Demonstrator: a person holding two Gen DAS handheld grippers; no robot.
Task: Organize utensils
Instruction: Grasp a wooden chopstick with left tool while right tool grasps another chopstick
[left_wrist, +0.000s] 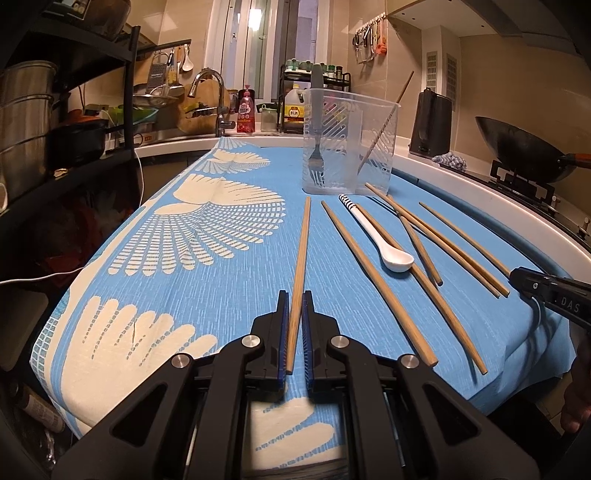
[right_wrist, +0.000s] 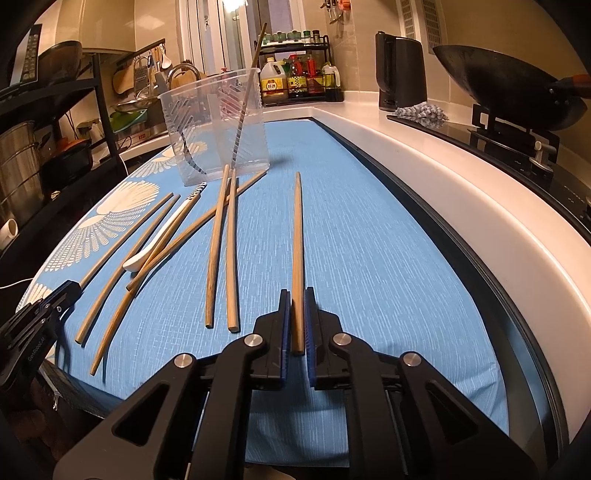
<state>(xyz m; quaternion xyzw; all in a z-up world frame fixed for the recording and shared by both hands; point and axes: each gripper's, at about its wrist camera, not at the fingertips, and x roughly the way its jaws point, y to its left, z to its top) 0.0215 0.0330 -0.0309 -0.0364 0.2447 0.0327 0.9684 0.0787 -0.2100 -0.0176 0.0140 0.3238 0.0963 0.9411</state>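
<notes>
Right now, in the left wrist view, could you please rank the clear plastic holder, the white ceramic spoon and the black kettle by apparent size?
1. Clear plastic holder, largest.
2. Black kettle, though it stands farther back, so its true size is unsure.
3. White ceramic spoon, smallest.

Wok (left_wrist: 524, 147) handle (right edge) cut off

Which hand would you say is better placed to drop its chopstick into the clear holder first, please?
Probably the left. Both the left gripper and right gripper clamp a chopstick, but the left one's chopstick already points almost straight at the clear holder; the right would have to swing across.
</notes>
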